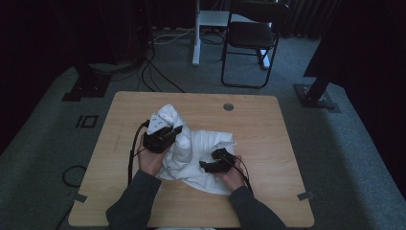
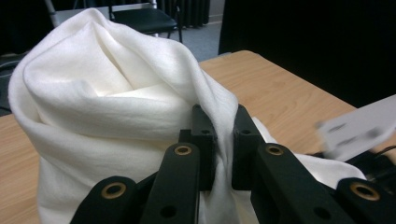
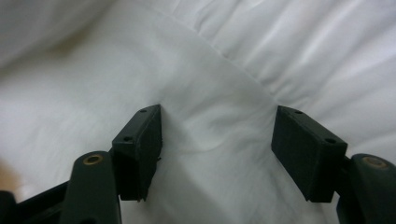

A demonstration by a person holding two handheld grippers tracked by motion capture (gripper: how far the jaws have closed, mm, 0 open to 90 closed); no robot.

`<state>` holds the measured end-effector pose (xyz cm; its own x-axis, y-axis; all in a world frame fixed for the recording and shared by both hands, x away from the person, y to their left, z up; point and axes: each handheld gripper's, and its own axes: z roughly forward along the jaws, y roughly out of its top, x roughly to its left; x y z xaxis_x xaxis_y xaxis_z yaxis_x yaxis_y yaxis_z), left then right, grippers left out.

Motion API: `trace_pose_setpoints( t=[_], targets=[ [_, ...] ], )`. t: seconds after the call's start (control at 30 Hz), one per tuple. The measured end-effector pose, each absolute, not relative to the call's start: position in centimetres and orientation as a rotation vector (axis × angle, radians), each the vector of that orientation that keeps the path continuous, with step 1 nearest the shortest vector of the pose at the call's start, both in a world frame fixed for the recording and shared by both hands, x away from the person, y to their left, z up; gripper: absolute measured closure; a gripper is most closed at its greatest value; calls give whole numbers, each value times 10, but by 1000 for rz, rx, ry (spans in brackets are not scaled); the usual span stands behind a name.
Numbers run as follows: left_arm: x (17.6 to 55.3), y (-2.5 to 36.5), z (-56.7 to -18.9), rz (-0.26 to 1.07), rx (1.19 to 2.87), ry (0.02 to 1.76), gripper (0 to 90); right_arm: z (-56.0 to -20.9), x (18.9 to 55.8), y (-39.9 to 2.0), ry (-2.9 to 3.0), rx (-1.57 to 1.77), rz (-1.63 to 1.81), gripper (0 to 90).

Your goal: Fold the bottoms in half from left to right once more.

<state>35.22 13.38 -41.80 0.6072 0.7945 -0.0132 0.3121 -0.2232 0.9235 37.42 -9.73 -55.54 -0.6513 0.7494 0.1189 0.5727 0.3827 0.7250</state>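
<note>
A crumpled white cloth lies in the middle of the wooden table. My left gripper is shut on a fold of the cloth and holds that part raised in a bunch; the fabric is pinched between its pads. My right gripper rests low on the flat part of the cloth at the right. Its jaws stand wide apart and its pads do not press the fabric, which lies between them.
A black folding chair and a white stand leg are on the carpet beyond the table. Cables trail over the floor at the back left. A round cable hole sits near the table's far edge.
</note>
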Motion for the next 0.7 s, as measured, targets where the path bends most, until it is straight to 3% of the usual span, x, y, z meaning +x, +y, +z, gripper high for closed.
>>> trace_pose_setpoints(
  t=[0.23,0.33,0.5,0.7],
  targets=[
    [357,119,-422,583,1830,884,844,-554,379,-66,2444,1052,1099,331],
    [356,122,-425,579,1838,885,845,-542,371,-86,2391,1032,1190,340],
    [356,120,-428,557,1837,885,845,-541,370,-125,2302,1133,1023,343],
    [356,100,-435,534,1883,847,845,-558,377,-126,2330,1165,1008,391]
  ],
)
